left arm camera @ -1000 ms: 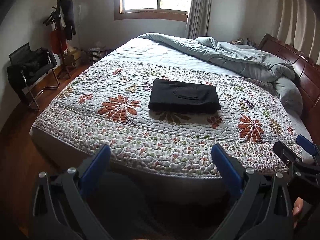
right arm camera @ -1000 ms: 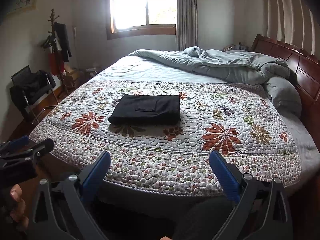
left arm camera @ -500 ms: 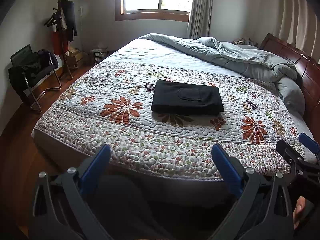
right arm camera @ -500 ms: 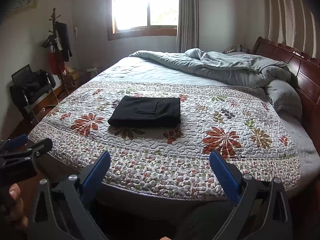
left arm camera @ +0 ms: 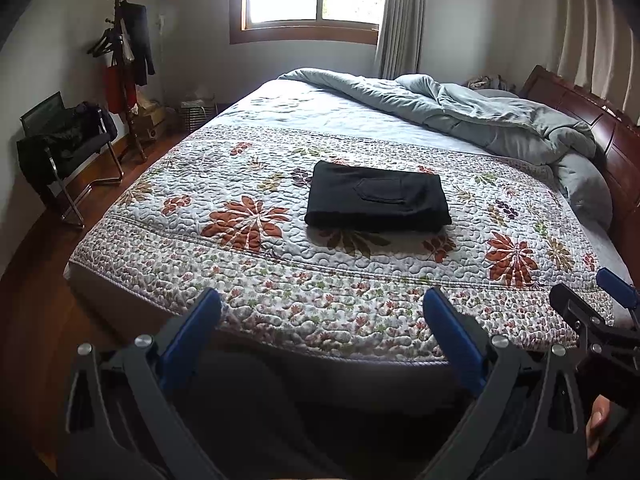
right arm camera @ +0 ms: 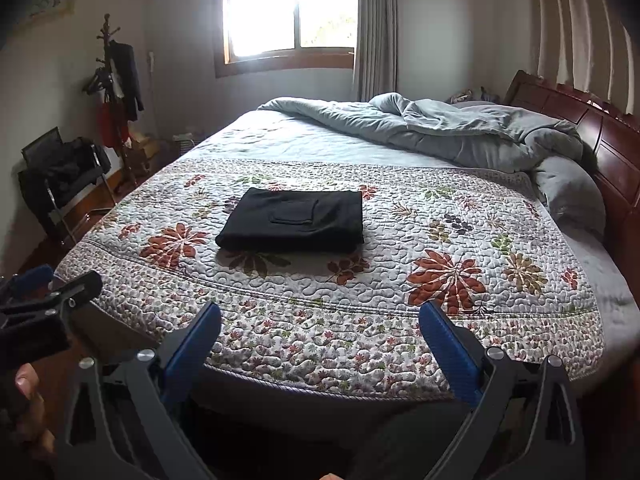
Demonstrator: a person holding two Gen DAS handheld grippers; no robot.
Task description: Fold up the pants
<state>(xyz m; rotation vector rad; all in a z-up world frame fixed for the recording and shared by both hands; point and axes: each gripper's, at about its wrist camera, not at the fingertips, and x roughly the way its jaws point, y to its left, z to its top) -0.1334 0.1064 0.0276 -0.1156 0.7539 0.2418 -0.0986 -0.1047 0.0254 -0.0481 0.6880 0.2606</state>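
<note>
I see the black pants (left arm camera: 378, 200) lying folded into a compact, thick rectangle on the floral quilt (left arm camera: 248, 264) that covers the near part of the bed. The layers are stacked evenly, the edges look straight, and a back pocket faces up on the top layer. From the right wrist view the bundle sits left of centre, its near edge rounded where the cloth doubles over.

My left hand-held gripper (left arm camera: 322, 308) is spread wide with nothing between its blue pads, held off the near edge of the bed, well apart from the pants. My right hand-held gripper (right arm camera: 320, 322) is likewise gaping and empty, beside the left one. A rumpled grey duvet (right arm camera: 440, 132) is heaped by the wooden headboard (right arm camera: 600, 140).
</note>
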